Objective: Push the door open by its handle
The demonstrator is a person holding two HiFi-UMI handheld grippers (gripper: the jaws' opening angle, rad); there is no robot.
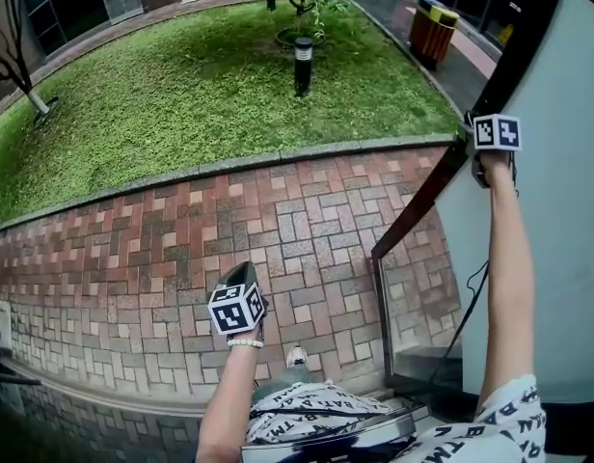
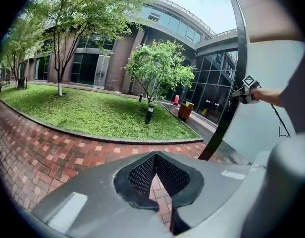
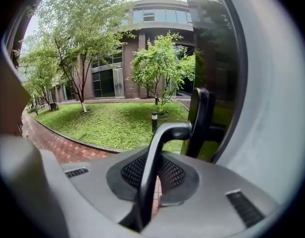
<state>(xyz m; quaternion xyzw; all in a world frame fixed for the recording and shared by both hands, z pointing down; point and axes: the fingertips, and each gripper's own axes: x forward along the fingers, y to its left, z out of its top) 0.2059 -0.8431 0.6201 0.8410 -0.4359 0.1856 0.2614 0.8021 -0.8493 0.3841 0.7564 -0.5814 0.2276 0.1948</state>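
Green lawn [image 1: 201, 95] fills the upper field, with a curved kerb along its near edge. Red-and-grey brick paving [image 1: 229, 230] lies below it. The pale-panelled door with a dark frame [image 1: 548, 239] stands at the right, swung outward over the bricks.

The dark curved metal door handle [image 3: 165, 133] (bar bending back to the door's frame) runs between the jaws of the right gripper [image 3: 157, 158], which are clamped onto it at arm's reach.

The left gripper [image 2: 155, 155] hangs low over the bricks, well apart from the door. Its jaw tips meet, with nothing between them.
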